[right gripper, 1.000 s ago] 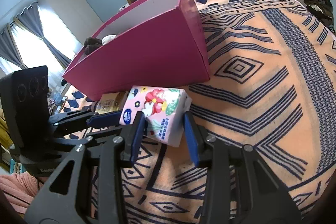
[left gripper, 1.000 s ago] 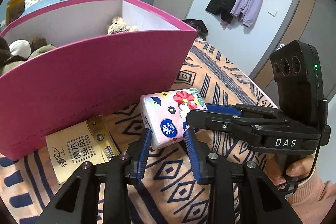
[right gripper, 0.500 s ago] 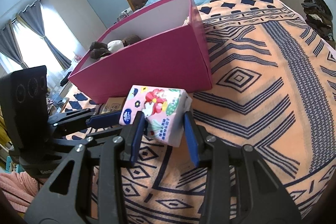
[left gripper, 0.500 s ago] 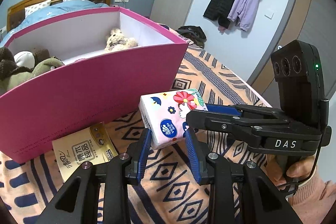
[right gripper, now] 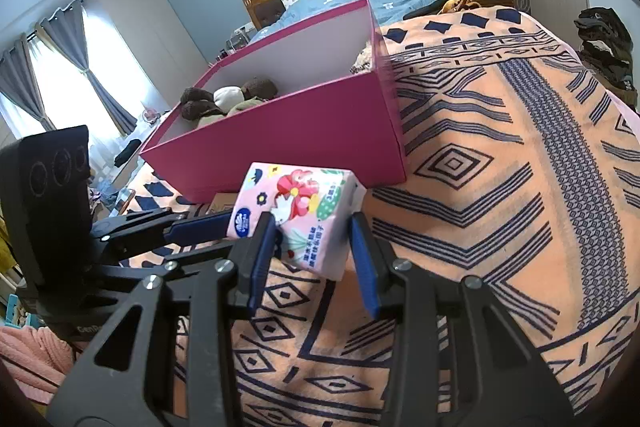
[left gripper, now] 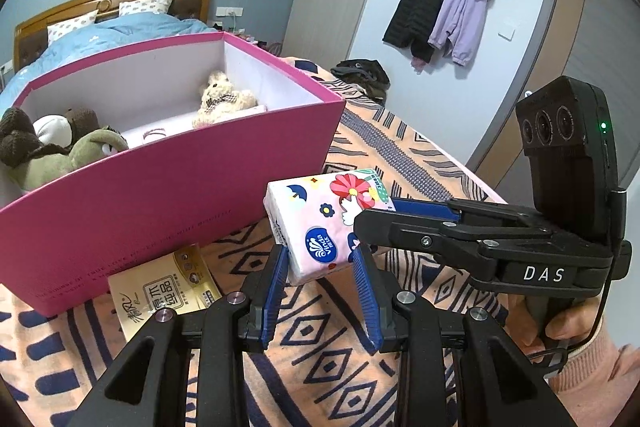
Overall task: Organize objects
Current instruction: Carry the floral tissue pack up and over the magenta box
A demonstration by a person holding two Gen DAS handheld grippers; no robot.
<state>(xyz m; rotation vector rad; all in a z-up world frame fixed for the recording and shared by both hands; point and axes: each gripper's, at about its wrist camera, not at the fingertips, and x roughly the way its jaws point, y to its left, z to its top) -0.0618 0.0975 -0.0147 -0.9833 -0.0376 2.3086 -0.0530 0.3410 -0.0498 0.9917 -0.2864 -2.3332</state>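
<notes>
A bed covered by an orange blanket [right gripper: 500, 195] with dark blue patterns fills most of both views. On it stands one large pink box [left gripper: 168, 195], open at the top, with three soft toys inside: a pale teddy bear [left gripper: 224, 99] at the far end and a brown toy [left gripper: 16, 143] and a green toy [left gripper: 76, 155] bunched at the near end, which suggests the box is where loose things are being collected. In front of the box, one pink flowered tissue pack [left gripper: 328, 227] is held up clear of the blanket by two hand-held grippers at once. The left gripper [left gripper: 324, 267] clamps its near end between blue pads, and the right gripper [right gripper: 312, 247] clamps the other end from the side, probably sharing the soft pack so it does not sag or slip on the way to the box. One gold tissue pack [left gripper: 164, 291] lies flat on the blanket, touching the box's front wall, not yet put away.
</notes>
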